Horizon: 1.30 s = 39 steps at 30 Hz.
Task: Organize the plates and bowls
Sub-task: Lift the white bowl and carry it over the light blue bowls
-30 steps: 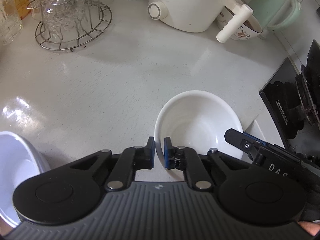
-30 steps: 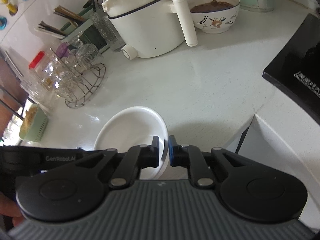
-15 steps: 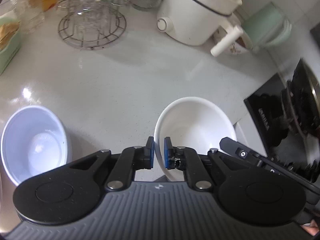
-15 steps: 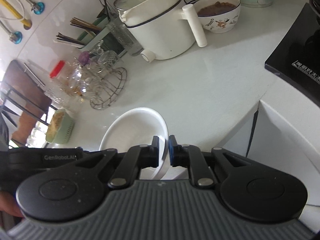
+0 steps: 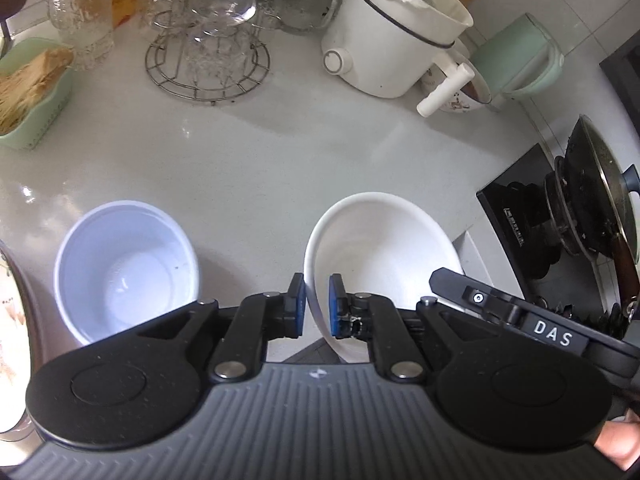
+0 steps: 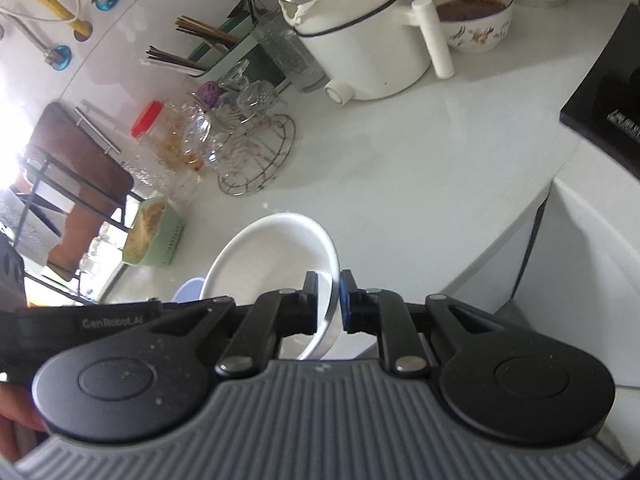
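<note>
Compared with the view a second earlier, the left wrist camera took in more of the counter (image 5: 280, 168): the pale blue bowl (image 5: 126, 268), then cut off at the lower left edge, stood fully in view near the counter's front edge, and the wire rack of glasses (image 5: 208, 64) and the green container (image 5: 32, 92) at the far left had come into the picture. The white bowl (image 5: 380, 256) sat in the same place between the fingers, tilted, over the front edge of the counter beside the black stove (image 5: 520, 232). In the right wrist view the white pot with the side handle (image 6: 360, 44) and the patterned bowl of brown food (image 6: 476, 16) lay farther toward the top edge than before, and a sliver of the pale blue bowl (image 6: 190, 288) had appeared behind the white bowl (image 6: 276, 264). The left gripper (image 5: 317, 304) was clenched on the near left rim of the white bowl, one blue pad outside the wall and one inside. The right gripper (image 6: 329, 304) gripped the opposite rim of the same bowl, its jaws just beginning to part with the rim between them. Each gripper's body showed at the edge of the other's view.
</note>
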Each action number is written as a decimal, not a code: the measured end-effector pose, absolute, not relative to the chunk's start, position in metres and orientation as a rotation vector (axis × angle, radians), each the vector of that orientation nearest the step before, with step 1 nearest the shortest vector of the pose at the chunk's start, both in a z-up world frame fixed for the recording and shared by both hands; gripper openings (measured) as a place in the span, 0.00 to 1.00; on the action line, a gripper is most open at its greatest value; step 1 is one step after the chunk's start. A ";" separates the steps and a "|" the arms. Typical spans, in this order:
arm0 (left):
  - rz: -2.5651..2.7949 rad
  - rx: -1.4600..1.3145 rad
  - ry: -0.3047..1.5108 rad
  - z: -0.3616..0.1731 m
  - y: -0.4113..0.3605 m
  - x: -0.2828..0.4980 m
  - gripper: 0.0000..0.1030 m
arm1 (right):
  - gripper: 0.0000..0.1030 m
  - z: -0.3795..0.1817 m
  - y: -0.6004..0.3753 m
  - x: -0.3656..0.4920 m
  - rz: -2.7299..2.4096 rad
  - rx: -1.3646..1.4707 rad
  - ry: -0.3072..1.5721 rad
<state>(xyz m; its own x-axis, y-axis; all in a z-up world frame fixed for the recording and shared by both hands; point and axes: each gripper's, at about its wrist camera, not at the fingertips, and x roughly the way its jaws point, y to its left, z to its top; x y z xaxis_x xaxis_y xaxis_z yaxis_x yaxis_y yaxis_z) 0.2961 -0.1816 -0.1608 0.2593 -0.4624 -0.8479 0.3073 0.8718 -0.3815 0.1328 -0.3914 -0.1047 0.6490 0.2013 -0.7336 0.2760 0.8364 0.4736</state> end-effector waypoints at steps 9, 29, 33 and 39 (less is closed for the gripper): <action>-0.533 -0.204 1.174 -0.145 -0.152 0.299 0.11 | 0.14 -0.095 -0.373 0.138 -0.035 0.623 0.878; -0.479 -0.311 1.077 -0.118 -0.088 0.315 0.11 | 0.14 -0.068 -0.329 0.173 0.072 0.570 0.871; -0.449 -0.332 1.050 -0.117 -0.073 0.317 0.12 | 0.14 -0.065 -0.318 0.184 0.126 0.536 0.868; -0.385 -0.351 1.031 -0.124 -0.050 0.320 0.12 | 0.14 -0.069 -0.294 0.203 0.183 0.481 0.896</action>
<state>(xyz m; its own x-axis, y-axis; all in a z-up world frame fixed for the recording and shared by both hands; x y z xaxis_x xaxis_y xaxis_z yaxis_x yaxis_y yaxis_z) 0.3196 -0.0502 -0.1240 0.4585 -0.4661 -0.7566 0.1429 0.8790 -0.4548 0.2027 -0.2941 -0.0690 0.6180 0.3494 -0.7043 0.0443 0.8789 0.4749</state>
